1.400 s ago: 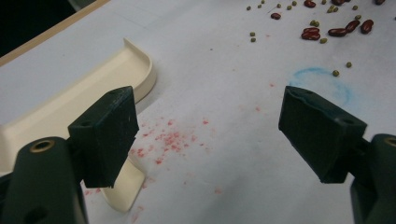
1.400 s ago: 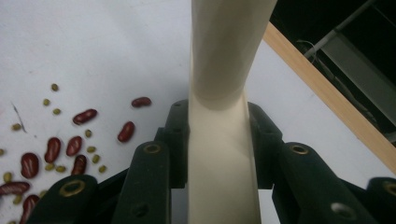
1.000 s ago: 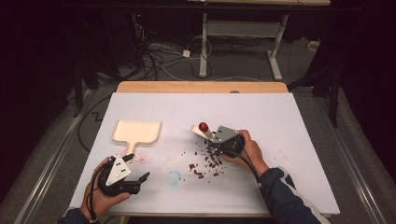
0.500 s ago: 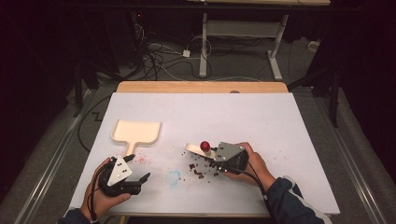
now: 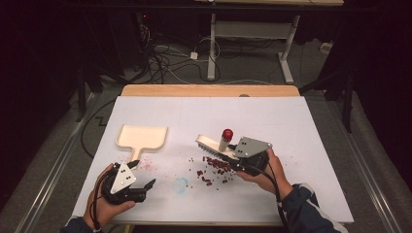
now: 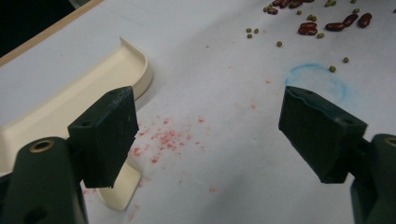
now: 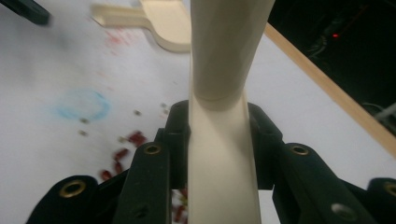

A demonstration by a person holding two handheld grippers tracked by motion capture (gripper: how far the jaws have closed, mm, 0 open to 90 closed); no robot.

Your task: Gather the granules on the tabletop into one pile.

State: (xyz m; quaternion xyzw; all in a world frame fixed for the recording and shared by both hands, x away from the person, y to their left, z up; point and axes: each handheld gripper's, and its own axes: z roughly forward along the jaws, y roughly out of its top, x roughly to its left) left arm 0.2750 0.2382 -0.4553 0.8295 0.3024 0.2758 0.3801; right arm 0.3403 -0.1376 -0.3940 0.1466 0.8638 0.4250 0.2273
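One cream dustpan (image 5: 141,137) is lying flat on the white table (image 5: 291,126) with its tray showing bare and its short handle pointing toward the person; in the left gripper view its curved rim (image 6: 135,70) is sitting just beyond the left jaw. One cream hand brush (image 5: 214,145) with a red-capped knob is leaning over the spill, its bristle head touching the table at the far edge of the beans. The right gripper (image 5: 241,156) is clamping the brush handle, and the right gripper view is showing both jaws pressed against the cream handle (image 7: 219,140). The left gripper (image 5: 141,180) is resting near the table's front edge, just beside the dustpan handle, with its jaws spread wide apart and nothing between them. A loose scatter of dark red kidney beans (image 5: 211,170) is lying between brush and person, too many and too small to count, with several small green mung beans (image 6: 280,44) mixed in. One blue ring mark (image 5: 180,184) and a patch of pink stains (image 6: 163,140) are marking the table surface.
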